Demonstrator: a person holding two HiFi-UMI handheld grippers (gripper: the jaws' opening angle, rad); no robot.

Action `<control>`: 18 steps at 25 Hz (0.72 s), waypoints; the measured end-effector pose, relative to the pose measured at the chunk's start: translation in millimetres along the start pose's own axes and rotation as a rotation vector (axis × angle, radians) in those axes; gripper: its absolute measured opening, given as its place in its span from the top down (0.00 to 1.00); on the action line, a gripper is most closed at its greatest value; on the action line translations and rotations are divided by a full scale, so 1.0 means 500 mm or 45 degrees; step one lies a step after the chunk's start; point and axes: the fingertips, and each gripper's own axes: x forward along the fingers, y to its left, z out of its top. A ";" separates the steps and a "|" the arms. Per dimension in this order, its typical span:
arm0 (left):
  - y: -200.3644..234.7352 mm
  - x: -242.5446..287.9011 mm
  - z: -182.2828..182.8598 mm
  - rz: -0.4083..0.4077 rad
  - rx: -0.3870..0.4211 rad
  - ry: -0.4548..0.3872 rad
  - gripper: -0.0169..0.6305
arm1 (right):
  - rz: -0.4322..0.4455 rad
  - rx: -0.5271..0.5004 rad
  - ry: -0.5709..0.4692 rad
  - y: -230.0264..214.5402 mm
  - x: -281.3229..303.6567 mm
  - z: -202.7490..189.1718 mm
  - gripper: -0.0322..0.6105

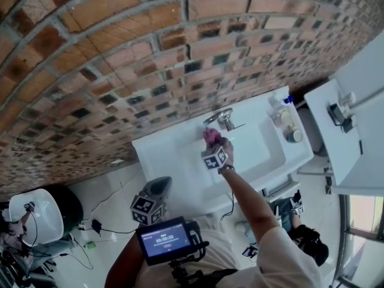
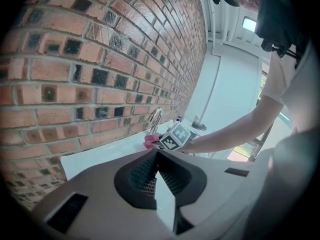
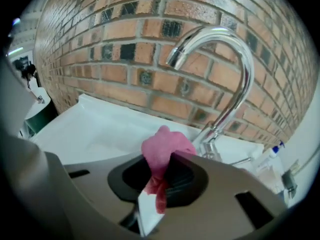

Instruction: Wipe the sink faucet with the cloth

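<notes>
Pink cloth (image 3: 162, 151), soft and light, sat pinched in the right tool (image 3: 159, 181), just short of the chrome faucet (image 3: 227, 69) rising ahead. Such limp fabric probably needed that firm mid-bunch grip. The left tool (image 2: 156, 174), closed on nothing, hung well behind.

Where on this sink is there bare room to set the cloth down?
Bare: the sink's deck left of the faucet, along the brick wall, and the basin right of the cloth. Crowded: the right end, where bottles stand.
</notes>
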 end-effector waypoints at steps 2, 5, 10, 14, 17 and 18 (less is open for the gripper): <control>-0.002 0.003 -0.003 -0.001 0.007 0.008 0.98 | -0.086 -0.026 -0.031 -0.032 0.005 0.010 0.83; -0.001 0.003 0.000 0.001 0.014 0.026 0.98 | -0.166 -0.046 -0.046 -0.058 0.024 0.029 0.83; 0.001 0.000 0.009 0.012 -0.009 0.025 0.98 | -0.193 0.048 0.026 -0.066 0.067 0.037 0.83; 0.013 -0.003 0.006 0.029 -0.024 0.029 0.98 | -0.198 0.166 0.091 -0.076 0.110 0.028 0.83; 0.023 -0.005 0.004 0.041 -0.036 0.037 0.98 | -0.199 0.230 0.141 -0.087 0.133 0.020 0.83; 0.026 -0.006 0.004 0.043 -0.038 0.039 0.98 | -0.204 0.257 0.148 -0.092 0.139 0.019 0.83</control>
